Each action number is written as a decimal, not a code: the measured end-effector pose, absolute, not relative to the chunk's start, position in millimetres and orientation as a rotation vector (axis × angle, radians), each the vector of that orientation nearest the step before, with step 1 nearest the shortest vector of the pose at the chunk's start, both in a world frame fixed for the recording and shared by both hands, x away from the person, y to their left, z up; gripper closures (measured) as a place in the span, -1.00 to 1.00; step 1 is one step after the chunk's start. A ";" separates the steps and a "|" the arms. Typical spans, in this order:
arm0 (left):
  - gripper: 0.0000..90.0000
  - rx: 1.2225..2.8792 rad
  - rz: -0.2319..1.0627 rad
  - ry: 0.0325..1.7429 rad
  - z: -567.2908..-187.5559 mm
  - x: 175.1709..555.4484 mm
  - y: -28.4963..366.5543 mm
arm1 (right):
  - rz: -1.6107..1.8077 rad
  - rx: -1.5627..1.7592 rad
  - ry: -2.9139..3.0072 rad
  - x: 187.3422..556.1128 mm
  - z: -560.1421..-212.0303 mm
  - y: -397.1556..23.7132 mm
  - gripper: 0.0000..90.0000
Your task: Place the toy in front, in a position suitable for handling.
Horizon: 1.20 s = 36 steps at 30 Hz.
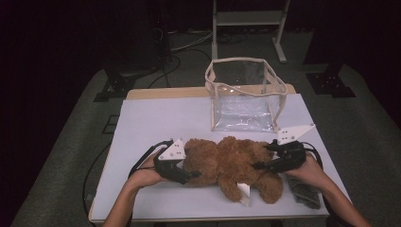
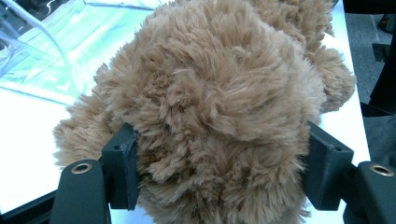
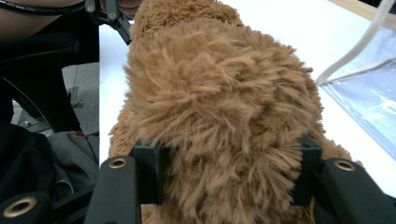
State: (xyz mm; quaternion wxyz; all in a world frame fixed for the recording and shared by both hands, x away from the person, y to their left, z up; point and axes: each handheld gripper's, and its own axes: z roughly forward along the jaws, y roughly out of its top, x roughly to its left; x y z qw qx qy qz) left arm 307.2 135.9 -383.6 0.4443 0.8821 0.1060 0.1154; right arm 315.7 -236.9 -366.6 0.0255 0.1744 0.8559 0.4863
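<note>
White table (image 1: 142,123), fluffy brown teddy bear (image 1: 229,163) lying flat, left gripper (image 1: 187,174) and right gripper (image 1: 265,165) apparently clamping it.

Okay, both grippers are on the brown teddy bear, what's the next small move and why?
Probably lift the teddy bear straight up a little with both hands together. The left gripper has its jaws pressed into the fur at one end and the right gripper clamps the other end, yet the bear looks to lie on the table. The clear bag stands open just behind it.
</note>
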 end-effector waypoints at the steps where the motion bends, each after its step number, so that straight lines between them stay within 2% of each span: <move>1: -0.37 2.185 0.287 0.262 -383.8 306.7 137.3 | 1.507 0.538 2.646 316.0 -367.5 -235.5 -0.02; 25: -0.39 2.206 0.307 0.302 -392.9 293.5 158.6 | 1.559 0.501 2.683 321.3 -391.7 -213.5 -0.07; 36: -0.57 2.159 0.304 0.315 -392.0 294.1 169.5 | 1.567 0.543 2.679 321.0 -390.9 -225.0 -0.30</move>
